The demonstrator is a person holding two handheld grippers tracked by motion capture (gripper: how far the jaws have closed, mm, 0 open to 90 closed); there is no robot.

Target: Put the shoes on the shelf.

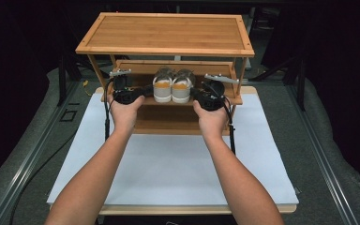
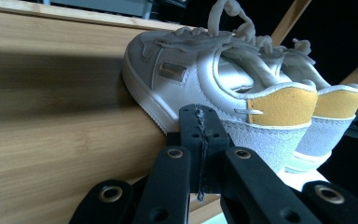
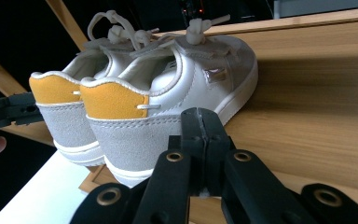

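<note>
A pair of white sneakers with yellow heel tabs stands on the middle shelf [image 1: 136,69] of a bamboo shoe rack [image 1: 166,33], heels toward me. In the high view the left shoe [image 1: 162,89] and the right shoe [image 1: 181,89] sit side by side. My left gripper [image 1: 146,89] is at the left shoe's outer side, and my right gripper [image 1: 194,92] is at the right shoe's outer side. In the left gripper view its jaws [image 2: 200,128] are pressed together, empty, right beside the near shoe [image 2: 200,79]. The right gripper [image 3: 200,128] is likewise shut, empty, beside its shoe [image 3: 168,93].
The rack stands at the far end of a white board [image 1: 178,164] on the table. Its top shelf overhangs both grippers. A lower shelf [image 1: 168,124] lies below the hands. Dark floor and rails flank the table.
</note>
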